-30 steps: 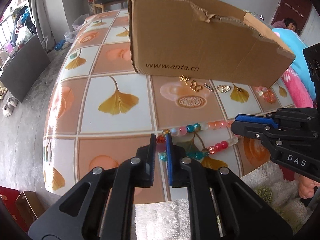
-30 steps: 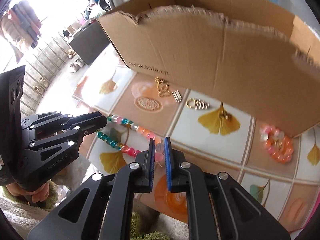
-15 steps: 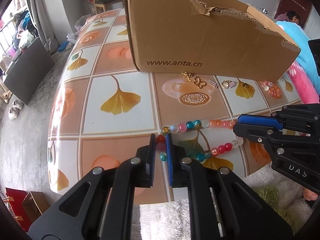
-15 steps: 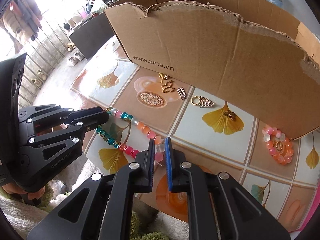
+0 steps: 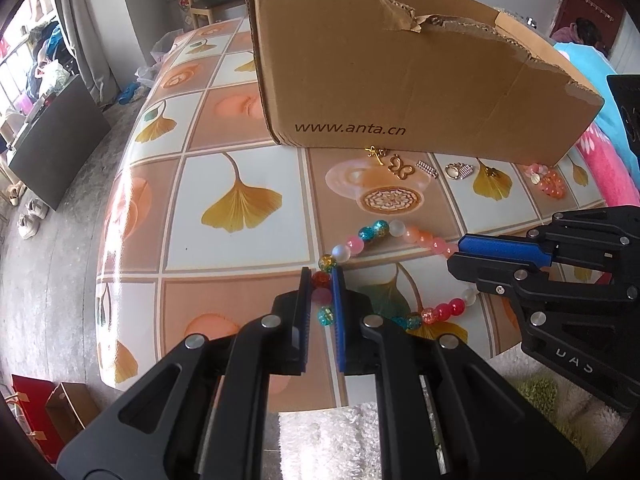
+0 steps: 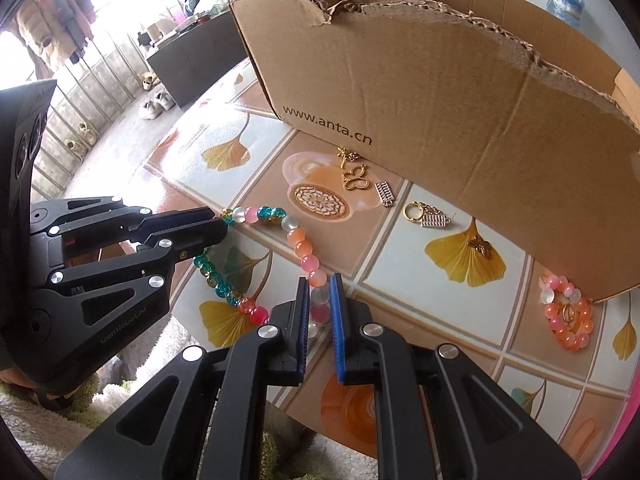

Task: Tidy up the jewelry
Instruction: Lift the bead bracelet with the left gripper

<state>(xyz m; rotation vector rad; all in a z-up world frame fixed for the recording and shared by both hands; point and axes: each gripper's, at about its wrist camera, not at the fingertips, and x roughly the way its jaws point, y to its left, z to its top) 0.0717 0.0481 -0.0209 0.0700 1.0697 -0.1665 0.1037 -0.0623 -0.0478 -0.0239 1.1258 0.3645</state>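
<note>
A beaded necklace (image 5: 400, 236) of pink, teal, orange, red and milky white beads is stretched in a long loop above the near edge of a tiled table (image 5: 240, 160) patterned with ginkgo leaves. Each end of the loop is held by a gripper. The left gripper (image 5: 323, 296) has its two fingers nearly together, pinching an orange bead, a pink bead and a teal bead at the loop's left end. The right gripper (image 6: 319, 304) is likewise almost closed, clamping a milky bead and a red bead at the loop's right end. In the left wrist view, the right gripper comes in from the right side, level with the loop.

Beyond the necklace, a large open cardboard box (image 5: 400, 80) with a torn top edge stands on the table, printed with "www.anta.cn". Along the foot of its front wall lie several small pieces in a row. From left to right: a small gold charm (image 6: 345, 156) touching the box, a gold butterfly pendant (image 6: 355, 178), a silver bar charm (image 6: 385, 195), a gold ring (image 6: 413, 213) beside a silver fan-shaped charm (image 6: 436, 218), and a small gold butterfly (image 6: 480, 247). Well apart to the right, a pink and orange bead bracelet (image 6: 568, 312) lies coiled beside the box's corner.
</note>
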